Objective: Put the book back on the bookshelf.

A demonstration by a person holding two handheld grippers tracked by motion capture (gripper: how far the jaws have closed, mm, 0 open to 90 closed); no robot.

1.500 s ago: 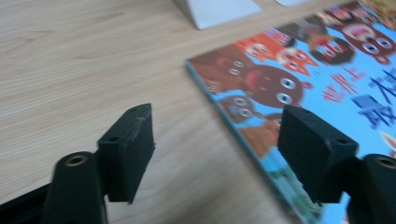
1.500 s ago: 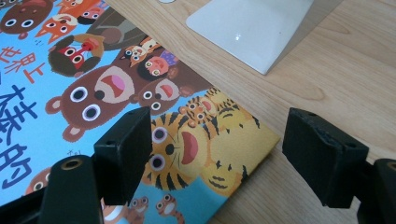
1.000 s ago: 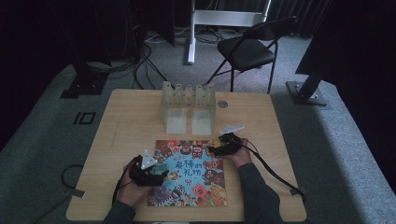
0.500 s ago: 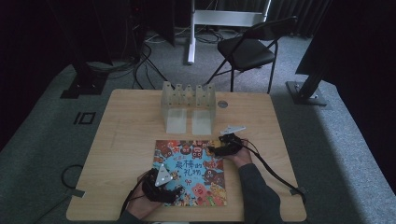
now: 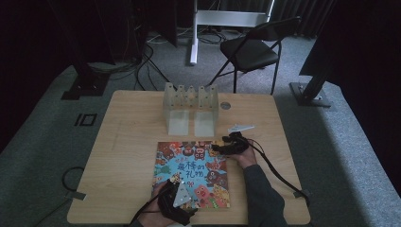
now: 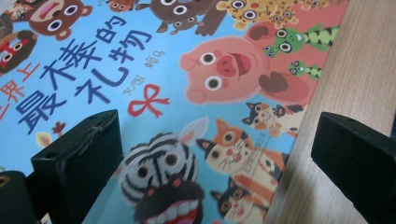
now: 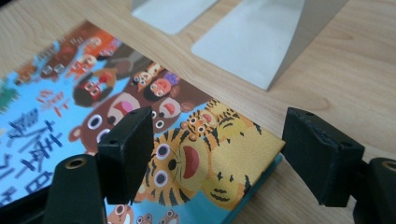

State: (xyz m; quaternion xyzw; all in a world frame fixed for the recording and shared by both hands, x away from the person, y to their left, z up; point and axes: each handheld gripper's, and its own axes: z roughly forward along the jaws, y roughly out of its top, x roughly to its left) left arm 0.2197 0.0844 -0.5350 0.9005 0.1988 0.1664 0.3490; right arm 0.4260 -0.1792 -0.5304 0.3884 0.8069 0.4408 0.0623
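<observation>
A picture book (image 5: 191,163) with cartoon animals on its cover lies flat at the table's front middle. My left gripper (image 5: 178,201) hovers over the book's near edge, held by a hand. In the left gripper view it (image 6: 215,154) is open, its jaws spanning one edge of the book (image 6: 196,84). My right gripper (image 5: 222,147) is at the book's far right corner. In the right gripper view it (image 7: 217,154) is open low over the tiger corner of the book (image 7: 187,154). Nothing is gripped.
A pale slotted rack with two bookend feet (image 5: 190,108) stands just behind the book, its feet (image 7: 261,42) close ahead of my right gripper. A small round disc (image 5: 225,106) lies beside it. Bare wooden table (image 5: 127,142) spreads left. A folding chair (image 5: 250,49) stands beyond.
My left gripper has moved from the book's left side down and rightward to its near edge. The right gripper has stayed at the far right corner.
</observation>
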